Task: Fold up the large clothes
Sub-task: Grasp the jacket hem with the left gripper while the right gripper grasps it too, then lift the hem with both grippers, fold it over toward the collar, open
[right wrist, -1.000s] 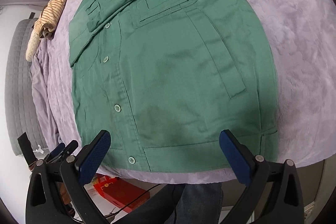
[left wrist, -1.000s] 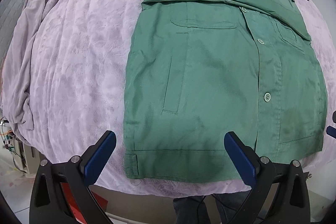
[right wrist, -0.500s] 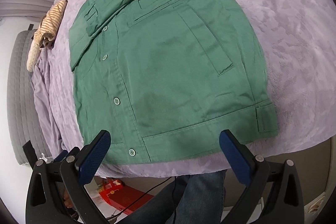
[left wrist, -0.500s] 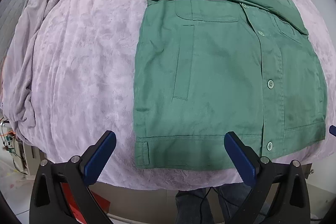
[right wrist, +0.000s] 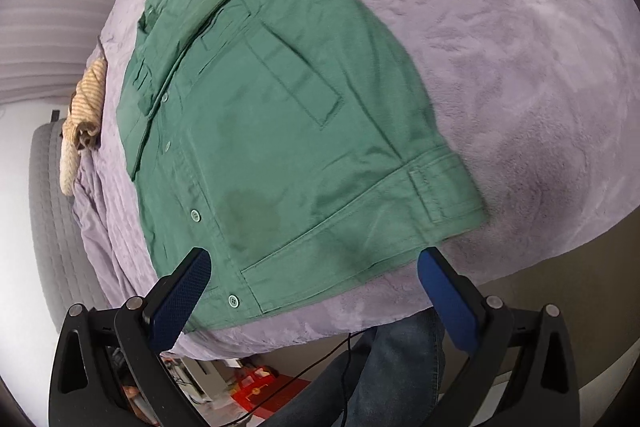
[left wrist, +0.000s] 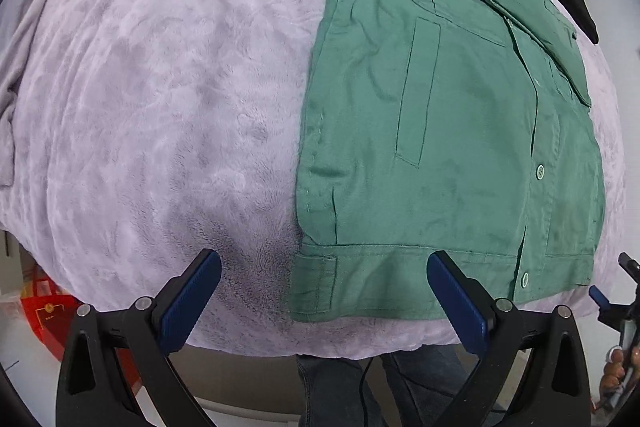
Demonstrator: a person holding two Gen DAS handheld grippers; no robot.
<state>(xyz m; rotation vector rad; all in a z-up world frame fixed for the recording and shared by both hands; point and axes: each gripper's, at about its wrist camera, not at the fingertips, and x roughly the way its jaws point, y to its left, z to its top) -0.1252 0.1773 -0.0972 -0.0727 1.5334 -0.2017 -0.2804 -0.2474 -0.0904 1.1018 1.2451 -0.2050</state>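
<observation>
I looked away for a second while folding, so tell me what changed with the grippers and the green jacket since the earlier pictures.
Both grippers swung outward toward the hem corners: the left gripper now frames the green jacket hem's left corner, and the right gripper has closed in on the hem near the right corner. Nothing was gripped or released. The jacket stays flat, sleeves folded across, on the purple blanket; both jaws stay open.

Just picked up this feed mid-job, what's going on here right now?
A person holds a gripper in each hand over a green jacket lying buttoned and flat on a lilac plush blanket, its sleeves folded across the chest. The left gripper and the right gripper are both open above the jacket's hem, gripping nothing. The bottom fold is not yet made.
</observation>
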